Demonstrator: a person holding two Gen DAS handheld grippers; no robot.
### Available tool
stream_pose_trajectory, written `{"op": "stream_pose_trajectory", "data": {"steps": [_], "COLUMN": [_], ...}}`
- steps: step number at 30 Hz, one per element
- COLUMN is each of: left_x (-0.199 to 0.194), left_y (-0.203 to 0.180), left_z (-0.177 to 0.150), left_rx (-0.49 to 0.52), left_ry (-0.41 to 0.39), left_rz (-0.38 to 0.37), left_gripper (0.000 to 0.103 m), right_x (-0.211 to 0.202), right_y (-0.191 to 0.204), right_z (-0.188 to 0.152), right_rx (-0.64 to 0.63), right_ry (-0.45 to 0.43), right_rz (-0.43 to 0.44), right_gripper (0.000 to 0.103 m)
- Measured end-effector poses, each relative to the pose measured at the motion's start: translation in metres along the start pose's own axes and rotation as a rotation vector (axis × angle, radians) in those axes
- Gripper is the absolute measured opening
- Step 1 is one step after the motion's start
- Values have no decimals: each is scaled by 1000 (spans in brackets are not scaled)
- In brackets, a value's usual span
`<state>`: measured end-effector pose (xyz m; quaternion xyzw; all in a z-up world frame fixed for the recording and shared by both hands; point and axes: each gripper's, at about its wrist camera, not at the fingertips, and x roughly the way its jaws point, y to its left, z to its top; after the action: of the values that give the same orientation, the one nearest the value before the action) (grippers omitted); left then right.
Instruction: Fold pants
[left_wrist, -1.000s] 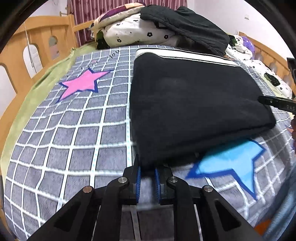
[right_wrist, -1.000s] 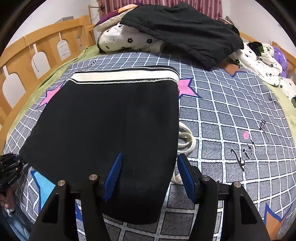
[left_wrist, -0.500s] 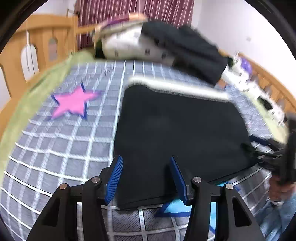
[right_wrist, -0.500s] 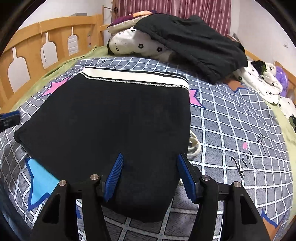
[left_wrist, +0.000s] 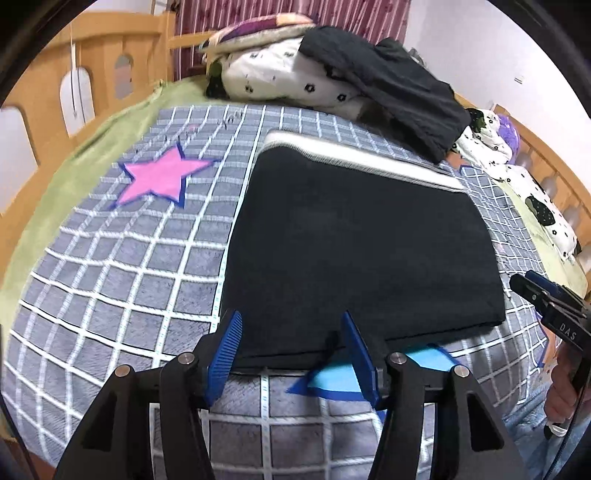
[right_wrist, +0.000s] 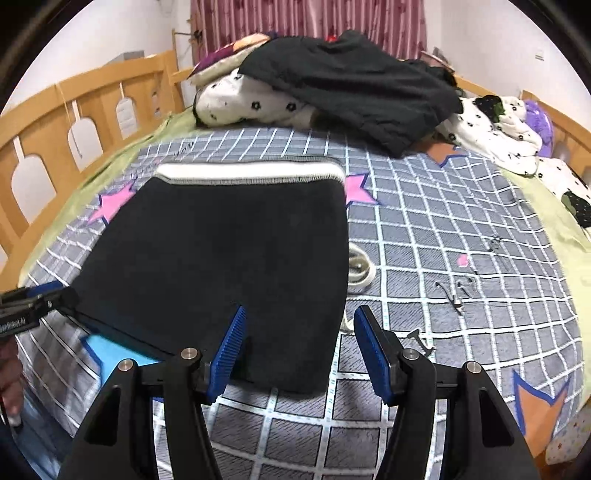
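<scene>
The black pants (left_wrist: 354, 251) lie folded flat on the bed, with the white waistband (left_wrist: 362, 158) at the far end. My left gripper (left_wrist: 291, 332) hovers above their near edge; its jaws are opening and its blue pads touch no cloth. In the right wrist view the pants (right_wrist: 229, 251) fill the left half, and a white drawstring (right_wrist: 360, 267) pokes out at their right side. My right gripper (right_wrist: 301, 325) stands open over the near right corner, holding nothing. Each gripper shows in the other's view: the right gripper (left_wrist: 546, 302), the left gripper (right_wrist: 37, 299).
The grey checked blanket (left_wrist: 110, 258) with pink and blue stars covers the bed. A heap of spotted bedding and a black garment (left_wrist: 384, 81) lies at the far end. A wooden bed rail (left_wrist: 44, 103) runs along the left. A person's hand (left_wrist: 561, 398) holds the right gripper.
My left gripper was shut on the near edge of the pants; it has let go, opened and lifted. The right gripper stayed open and drew back slightly.
</scene>
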<state>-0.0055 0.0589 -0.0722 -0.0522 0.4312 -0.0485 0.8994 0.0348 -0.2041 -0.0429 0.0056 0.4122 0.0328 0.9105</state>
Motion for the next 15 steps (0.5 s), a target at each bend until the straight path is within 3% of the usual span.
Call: {"op": "stream_pose_trajectory", "data": {"steps": [4, 8, 11, 15], "left_x": [-27, -51, -70, -80], "left_y": [-11, -30, -42, -44], "left_z": [0, -3, -4, -11], "left_rx": [13, 56, 85, 62], "left_ry": [-44, -57, -74, -79], "left_rz": [18, 83, 108, 101], "left_gripper": [58, 68, 78, 81], "right_x": [-19, -42, -57, -79], "right_y": [-2, 0, 1, 2], "right_z": [2, -6, -14, -22], "right_rx": [51, 52, 51, 33], "right_ry": [19, 18, 7, -28], "right_rz": [12, -45, -48, -54], "right_gripper": [60, 60, 86, 95]}}
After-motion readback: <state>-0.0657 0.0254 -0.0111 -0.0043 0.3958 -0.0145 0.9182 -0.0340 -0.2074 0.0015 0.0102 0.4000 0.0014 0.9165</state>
